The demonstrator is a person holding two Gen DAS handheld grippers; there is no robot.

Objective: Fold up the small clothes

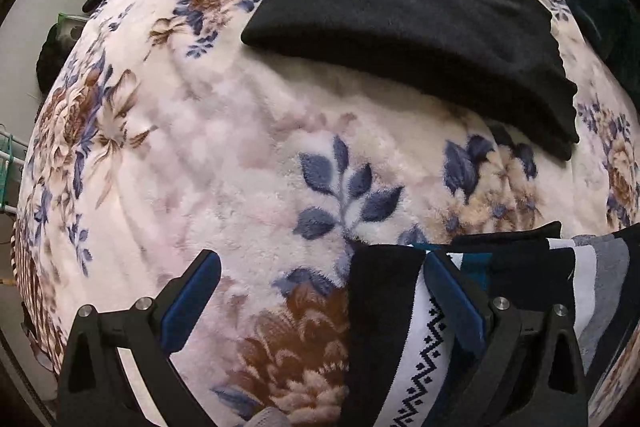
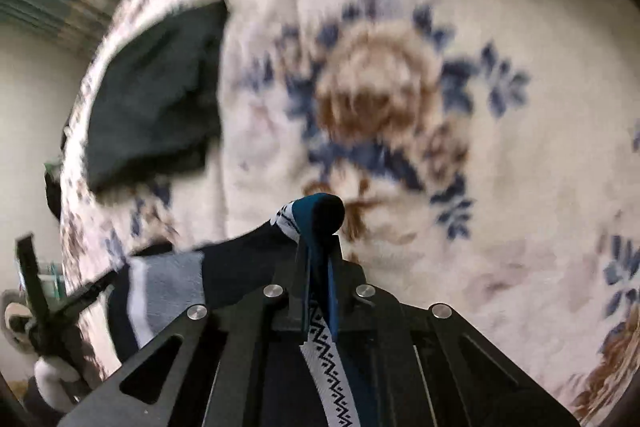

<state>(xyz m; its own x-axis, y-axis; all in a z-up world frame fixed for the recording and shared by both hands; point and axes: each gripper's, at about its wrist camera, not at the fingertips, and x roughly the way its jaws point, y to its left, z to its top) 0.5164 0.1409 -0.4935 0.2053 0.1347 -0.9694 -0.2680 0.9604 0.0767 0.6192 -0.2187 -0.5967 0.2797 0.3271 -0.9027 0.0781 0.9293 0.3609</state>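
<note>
Sock place: the patterned sock [image 1: 404, 339] lies low on the flowery blanket [image 1: 224, 163], between the two fingers of the left claw [image 1: 320, 301] and close to its right finger.
Sock in the other view: the sock [image 2: 320, 219] sticks up out of the right claw [image 2: 318, 263], and the rest hangs off to the left.
Black cloth: a folded black cloth [image 1: 412, 23] lies farther up the blanket, well apart from the left claw.
Hard to see: the right wrist view is blurry, and the sock's bottom end is cut off by the edge.
Left claw: spread wide, holding nothing.
Right claw: squeezed tight on the sock's teal and black end.
</note>
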